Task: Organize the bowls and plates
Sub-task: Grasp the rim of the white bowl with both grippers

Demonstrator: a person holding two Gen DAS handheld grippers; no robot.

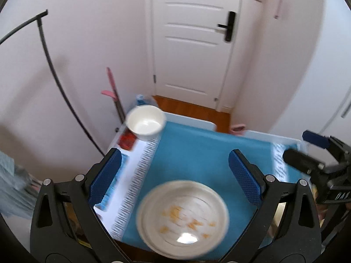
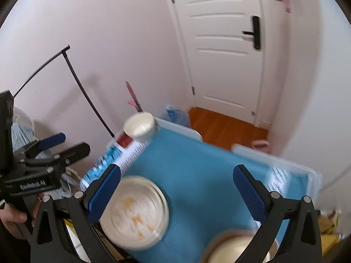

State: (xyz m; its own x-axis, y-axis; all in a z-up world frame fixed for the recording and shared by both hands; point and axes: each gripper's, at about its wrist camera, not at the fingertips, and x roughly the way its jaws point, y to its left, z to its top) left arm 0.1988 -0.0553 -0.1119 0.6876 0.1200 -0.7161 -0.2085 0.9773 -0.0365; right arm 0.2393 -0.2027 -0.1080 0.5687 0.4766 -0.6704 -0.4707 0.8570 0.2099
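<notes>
A cream plate with orange crumbs (image 1: 183, 219) lies at the near edge of the blue mat (image 1: 197, 153); it also shows in the right wrist view (image 2: 135, 212). A white bowl (image 1: 145, 121) stands at the far left corner of the table, and shows in the right wrist view (image 2: 140, 125) too. A second cream bowl (image 2: 237, 249) sits at the near edge, between the right fingers. My left gripper (image 1: 174, 171) is open and empty above the plate. My right gripper (image 2: 176, 188) is open and empty, its left finger (image 2: 105, 192) over the plate's edge.
The blue mat (image 2: 208, 175) covers a white table (image 1: 263, 135) with printed paper on its left side (image 1: 140, 171). A white door (image 1: 193, 43) and wooden floor (image 2: 226, 127) lie beyond. A black bent pole (image 1: 50, 61) leans by the left wall. The images are motion-blurred.
</notes>
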